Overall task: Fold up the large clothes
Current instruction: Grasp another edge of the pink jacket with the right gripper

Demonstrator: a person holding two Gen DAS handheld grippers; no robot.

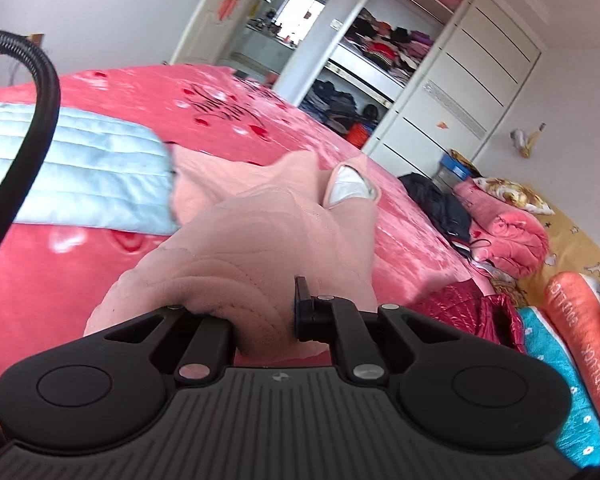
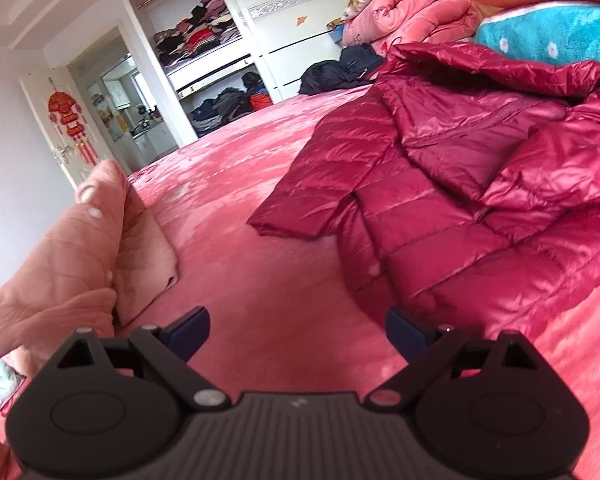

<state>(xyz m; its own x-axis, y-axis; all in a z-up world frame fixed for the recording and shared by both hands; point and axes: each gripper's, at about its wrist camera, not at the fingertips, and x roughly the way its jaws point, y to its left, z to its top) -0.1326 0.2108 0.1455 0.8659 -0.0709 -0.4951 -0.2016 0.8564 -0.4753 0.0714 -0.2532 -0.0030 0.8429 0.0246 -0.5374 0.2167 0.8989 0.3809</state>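
A pale pink quilted garment [image 1: 240, 240] lies bunched on the red bed cover [image 1: 60, 288], with a white label [image 1: 348, 188] showing at its far end. My left gripper [image 1: 264, 316] is shut on a thick fold of it and holds it lifted. The same garment shows at the left of the right wrist view [image 2: 80, 256]. My right gripper [image 2: 298, 334] is open and empty above the bed cover [image 2: 280, 280], between the pink garment and a dark red puffer jacket [image 2: 480, 184] spread unfolded at the right.
A light blue quilted piece [image 1: 88, 172] lies on the bed at the left. A black cable [image 1: 40, 112] crosses it. Blankets and pillows [image 1: 512, 236] and a black garment [image 1: 440, 204] sit at the bed's right. An open wardrobe [image 1: 380, 52] stands behind.
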